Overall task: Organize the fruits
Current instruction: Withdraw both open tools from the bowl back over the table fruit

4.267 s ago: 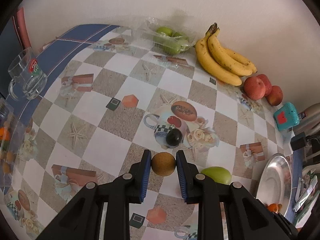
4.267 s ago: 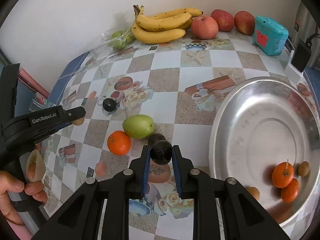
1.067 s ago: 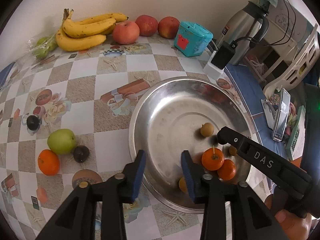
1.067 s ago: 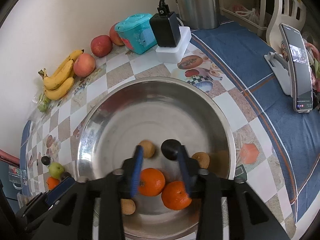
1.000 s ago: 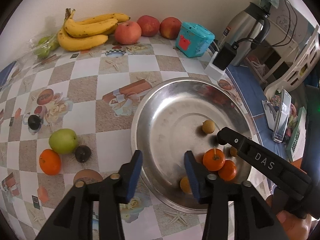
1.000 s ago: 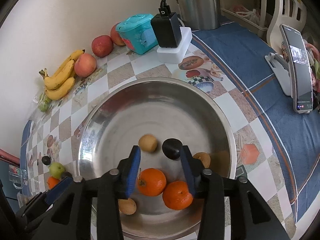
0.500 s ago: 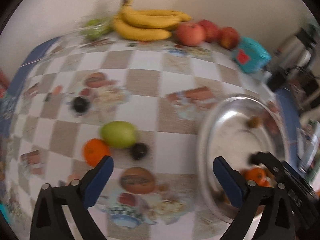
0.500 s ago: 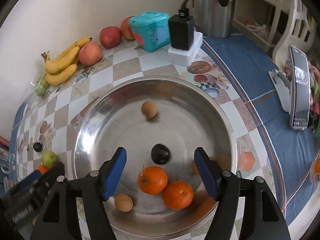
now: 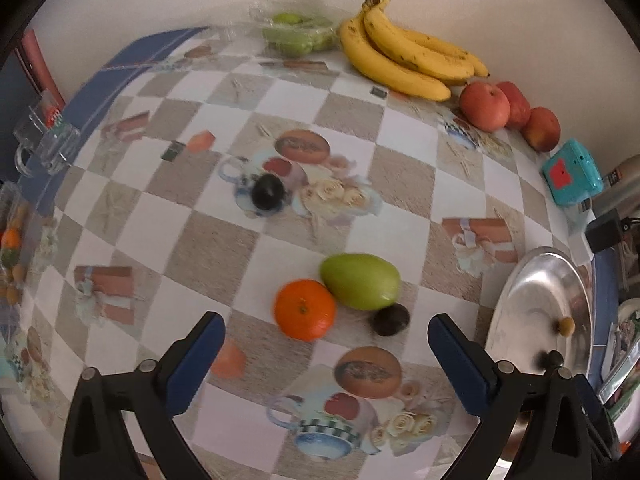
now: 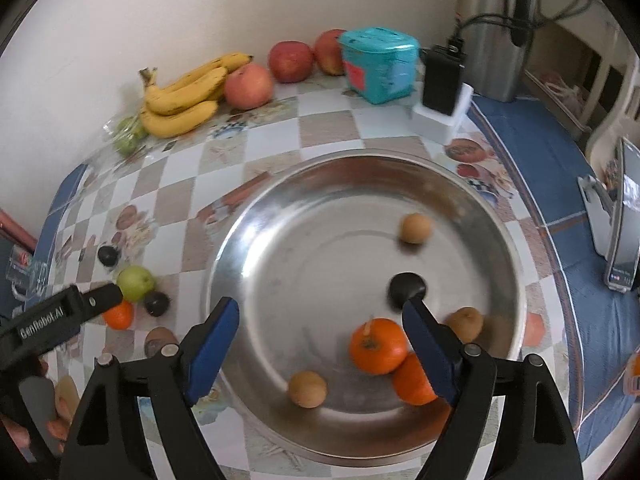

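Note:
My left gripper [image 9: 326,354] is open wide and empty above the checked tablecloth. Just beyond its fingers lie an orange [image 9: 305,309], a green mango [image 9: 360,287] and a small dark fruit [image 9: 390,319]; another dark fruit [image 9: 268,192] lies farther off. My right gripper [image 10: 320,340] is open and empty over the steel bowl [image 10: 280,208]. The bowl holds two oranges [image 10: 378,345], a dark fruit [image 10: 406,286] and three small brown fruits [image 10: 416,228]. The bowl also shows at the right of the left wrist view [image 9: 520,292].
Bananas [image 9: 404,64], three apples [image 9: 484,106] and a bag of green fruit [image 9: 298,34] line the wall. A teal box [image 10: 380,64], a charger [image 10: 442,80] and a kettle [image 10: 496,28] stand behind the bowl. A glass mug [image 9: 42,144] is at the left edge, a phone [image 10: 628,216] at the right.
Both grippers let go of their fruit into the bowl and opened wide. My left gripper swung away from the bowl to the fruits on the cloth. The brown fruit rolled across the bowl.

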`<state>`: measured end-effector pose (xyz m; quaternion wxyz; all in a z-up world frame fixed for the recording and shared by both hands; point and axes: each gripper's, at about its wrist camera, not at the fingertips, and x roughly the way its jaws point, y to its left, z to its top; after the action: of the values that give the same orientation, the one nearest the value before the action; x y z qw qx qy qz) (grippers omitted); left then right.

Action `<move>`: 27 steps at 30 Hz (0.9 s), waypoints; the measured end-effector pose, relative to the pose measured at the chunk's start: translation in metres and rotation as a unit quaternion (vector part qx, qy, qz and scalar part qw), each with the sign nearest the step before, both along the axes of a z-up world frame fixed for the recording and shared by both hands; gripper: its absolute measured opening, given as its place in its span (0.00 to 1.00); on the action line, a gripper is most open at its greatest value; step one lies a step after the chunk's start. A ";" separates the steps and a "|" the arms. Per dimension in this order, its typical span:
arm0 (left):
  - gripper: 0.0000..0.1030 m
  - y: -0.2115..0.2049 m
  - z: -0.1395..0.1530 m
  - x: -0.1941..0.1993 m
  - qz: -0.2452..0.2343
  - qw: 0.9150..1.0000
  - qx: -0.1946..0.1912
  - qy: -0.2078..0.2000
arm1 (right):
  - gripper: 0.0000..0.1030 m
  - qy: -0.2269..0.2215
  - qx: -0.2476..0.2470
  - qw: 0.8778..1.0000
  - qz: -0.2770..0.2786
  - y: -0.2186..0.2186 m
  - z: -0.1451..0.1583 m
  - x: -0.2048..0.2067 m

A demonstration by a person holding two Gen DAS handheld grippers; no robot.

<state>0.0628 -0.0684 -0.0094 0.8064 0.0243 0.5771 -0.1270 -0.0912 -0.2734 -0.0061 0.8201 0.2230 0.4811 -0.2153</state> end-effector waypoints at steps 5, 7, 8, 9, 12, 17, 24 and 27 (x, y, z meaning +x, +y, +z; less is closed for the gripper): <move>1.00 0.010 0.012 0.000 -0.002 1.000 0.008 -0.029 | 0.82 -0.007 -0.006 1.000 0.023 0.013 0.003 0.007; 1.00 0.014 0.016 0.001 -0.003 0.999 0.007 -0.036 | 0.82 -0.015 -0.001 1.000 0.027 0.016 0.004 0.008; 1.00 0.015 0.016 0.001 -0.003 0.999 0.005 -0.037 | 0.82 -0.017 0.000 0.999 0.028 0.017 0.005 0.008; 1.00 0.017 0.018 0.000 -0.003 0.999 0.003 -0.038 | 0.82 -0.018 0.001 0.999 0.028 0.019 0.005 0.009; 1.00 0.021 0.020 0.000 -0.002 0.999 -0.001 -0.041 | 0.82 -0.031 0.007 0.999 0.028 0.023 0.008 0.009; 1.00 0.026 0.024 0.001 -0.003 0.999 -0.003 -0.049 | 0.82 -0.040 0.004 0.999 0.034 0.032 0.011 0.013; 1.00 0.039 0.027 0.007 0.008 0.999 -0.004 -0.053 | 0.82 -0.032 0.000 0.998 0.050 0.045 0.013 0.023; 1.00 0.047 0.028 0.011 0.021 0.998 -0.003 -0.055 | 0.82 -0.024 0.000 0.998 0.064 0.054 0.014 0.029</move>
<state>0.0739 -0.0212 0.0182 0.8396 0.0174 0.5315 -0.1103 -0.0618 -0.2194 0.0082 0.8436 0.1970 0.4744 -0.1565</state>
